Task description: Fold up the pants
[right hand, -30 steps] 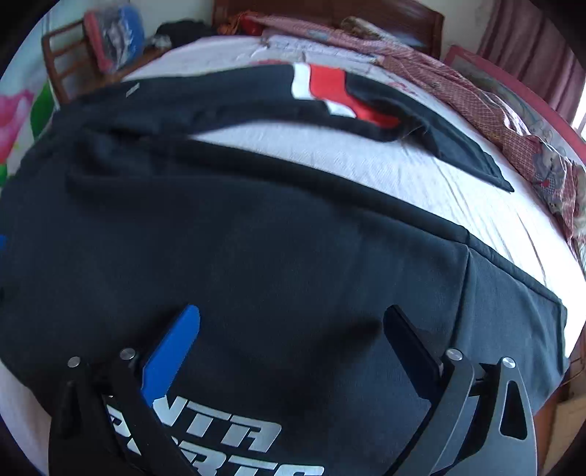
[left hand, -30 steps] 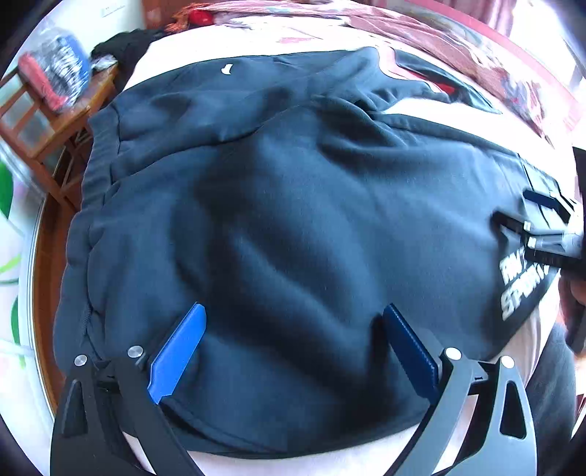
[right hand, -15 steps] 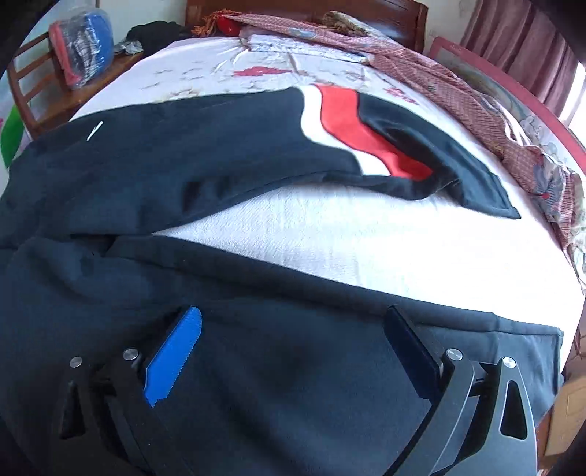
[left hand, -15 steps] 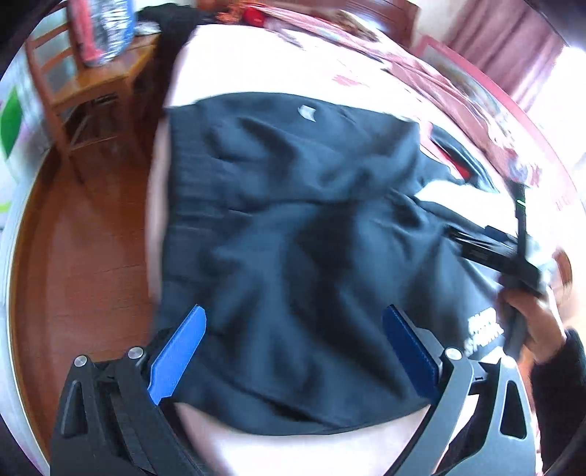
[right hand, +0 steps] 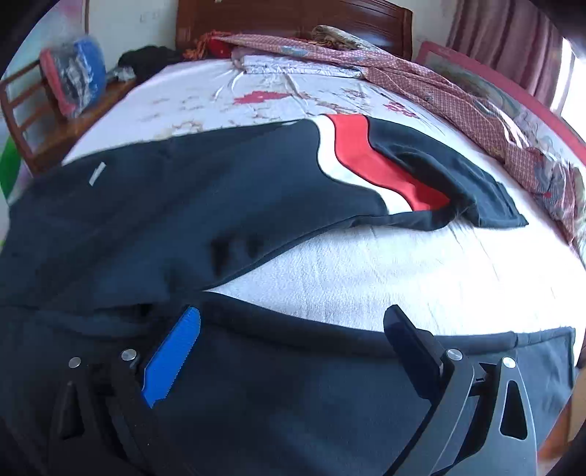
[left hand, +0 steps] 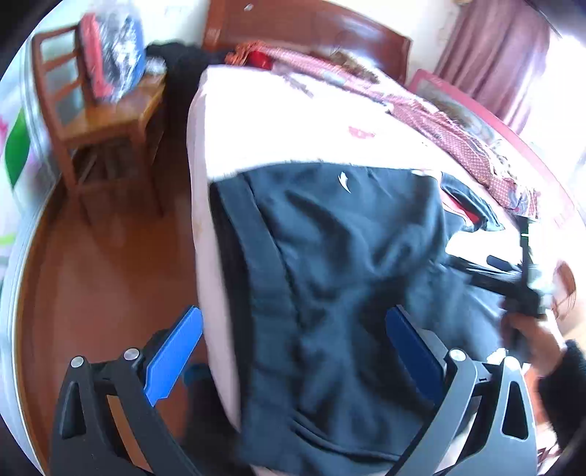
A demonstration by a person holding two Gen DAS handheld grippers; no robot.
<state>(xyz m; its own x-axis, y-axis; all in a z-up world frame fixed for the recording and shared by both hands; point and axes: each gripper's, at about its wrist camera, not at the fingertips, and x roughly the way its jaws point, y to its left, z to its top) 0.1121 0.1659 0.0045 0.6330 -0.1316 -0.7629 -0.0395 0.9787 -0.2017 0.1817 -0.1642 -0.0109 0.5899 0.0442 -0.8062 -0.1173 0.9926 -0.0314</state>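
Observation:
Dark navy pants (left hand: 348, 256) lie spread on the white bed sheet (left hand: 263, 128), waistband at the bed's left edge. In the right wrist view the far leg (right hand: 219, 205) runs right with a red and white stripe (right hand: 370, 164); the near leg (right hand: 293, 384) lies under the gripper. My left gripper (left hand: 293, 344) is open and empty above the waistband end. My right gripper (right hand: 293, 340) is open and empty above the near leg's upper edge. It also shows in the left wrist view (left hand: 512, 278), held by a hand at the right.
A wooden chair (left hand: 102, 121) with a bagged bundle (left hand: 110, 58) stands left of the bed on the wooden floor (left hand: 91, 293). A red patterned quilt (right hand: 439, 95) lies along the far right side. The headboard (right hand: 293, 18) is at the back.
Both grippers have pulled back and risen from the pants, still open. The left view now takes in the bed's edge and floor; the right view shows more of the far leg.

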